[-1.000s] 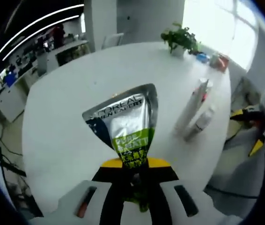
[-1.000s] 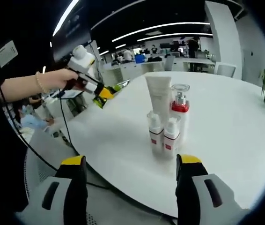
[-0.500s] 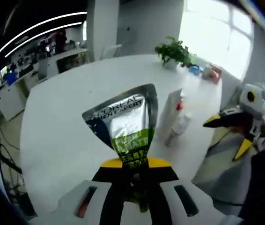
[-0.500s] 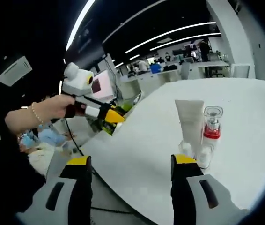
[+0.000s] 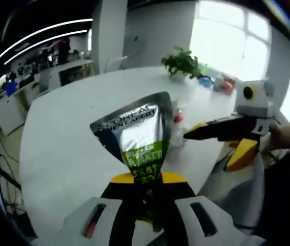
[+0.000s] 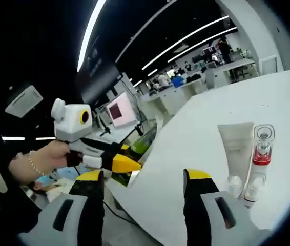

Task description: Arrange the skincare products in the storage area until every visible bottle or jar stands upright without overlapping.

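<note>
My left gripper is shut on the lower end of a silver, dark blue and green skincare tube, which stands up in front of the lens over the round white table. Behind the tube's right edge a red-capped bottle peeks out. My right gripper is open with nothing between its fingers. Beyond it stand a white tube, a clear bottle with a red band and two small white bottles, upright and close together. The left gripper appears at the table's left edge, the right gripper enters from the right.
A potted plant and small coloured items sit at the table's far side. Office desks and screens lie beyond the table. A hand with a bead bracelet holds the left gripper.
The right gripper has come closer to the left one and nearer the held tube. In the right gripper view the bottle group has slid to the right edge. The tube stays gripped.
</note>
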`<control>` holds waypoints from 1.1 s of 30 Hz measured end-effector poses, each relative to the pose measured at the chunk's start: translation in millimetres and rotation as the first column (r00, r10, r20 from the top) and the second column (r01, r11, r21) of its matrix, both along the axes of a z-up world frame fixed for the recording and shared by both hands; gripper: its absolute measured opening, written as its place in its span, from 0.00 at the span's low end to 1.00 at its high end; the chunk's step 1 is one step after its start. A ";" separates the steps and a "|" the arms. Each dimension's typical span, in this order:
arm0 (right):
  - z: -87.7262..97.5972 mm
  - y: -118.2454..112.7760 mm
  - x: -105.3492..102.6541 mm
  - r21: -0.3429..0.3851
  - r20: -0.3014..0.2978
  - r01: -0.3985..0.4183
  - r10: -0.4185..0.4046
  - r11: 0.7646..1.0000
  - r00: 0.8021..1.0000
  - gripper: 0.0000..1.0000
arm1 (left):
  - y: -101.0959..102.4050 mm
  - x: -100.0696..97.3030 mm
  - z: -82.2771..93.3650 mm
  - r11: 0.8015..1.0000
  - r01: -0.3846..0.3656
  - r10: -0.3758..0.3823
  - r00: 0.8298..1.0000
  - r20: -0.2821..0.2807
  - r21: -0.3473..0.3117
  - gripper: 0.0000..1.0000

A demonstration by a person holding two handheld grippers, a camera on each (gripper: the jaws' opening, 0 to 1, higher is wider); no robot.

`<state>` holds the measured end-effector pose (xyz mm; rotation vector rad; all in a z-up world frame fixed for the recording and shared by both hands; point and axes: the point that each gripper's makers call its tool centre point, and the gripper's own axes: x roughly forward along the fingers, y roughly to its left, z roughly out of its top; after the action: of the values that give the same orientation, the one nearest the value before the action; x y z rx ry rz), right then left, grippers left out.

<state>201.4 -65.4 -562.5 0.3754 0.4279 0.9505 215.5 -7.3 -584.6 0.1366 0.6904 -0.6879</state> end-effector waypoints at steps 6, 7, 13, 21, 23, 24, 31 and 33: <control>15.9 11.6 7.1 0.108 -0.028 0.013 -0.010 0.994 1.000 0.57 | -16.8 -14.7 9.7 0.999 0.025 -0.024 1.000 0.007 -0.047 0.10; 17.9 12.3 8.3 0.126 -0.037 0.022 -0.017 0.992 0.999 0.57 | -18.3 -16.1 10.0 0.998 0.031 -0.031 1.000 0.007 -0.052 0.10; 24.3 10.3 13.9 0.189 -0.064 0.067 -0.056 0.980 0.996 0.47 | -29.8 -25.3 14.0 0.996 0.048 -0.047 0.999 0.009 -0.074 0.10; 20.5 9.5 14.8 0.183 -0.095 0.100 -0.084 0.978 0.992 0.27 | -33.4 -25.7 8.1 0.997 0.031 -0.032 0.999 -0.012 -0.077 0.11; 22.2 10.2 14.8 0.211 -0.108 0.111 -0.089 0.971 0.990 0.20 | -33.1 -24.9 6.0 0.997 0.023 -0.024 0.999 -0.020 -0.079 0.11; 20.6 8.5 16.7 0.215 -0.121 0.132 -0.107 0.968 0.987 0.20 | -33.4 -24.9 5.8 0.996 0.021 -0.023 1.000 -0.022 -0.082 0.11; 23.0 8.6 16.4 0.241 -0.151 0.139 -0.105 0.960 0.983 0.13 | -36.5 -26.8 6.3 0.994 0.012 -0.017 0.999 -0.040 -0.111 0.17; 25.0 9.2 15.3 0.244 -0.144 0.126 -0.093 0.962 0.985 0.11 | -36.9 -26.4 6.0 0.992 0.010 -0.015 0.999 -0.041 -0.125 0.21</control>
<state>216.7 -56.3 -537.5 0.6900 0.4026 0.8763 189.1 -44.2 -578.6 0.0111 0.6849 -0.7455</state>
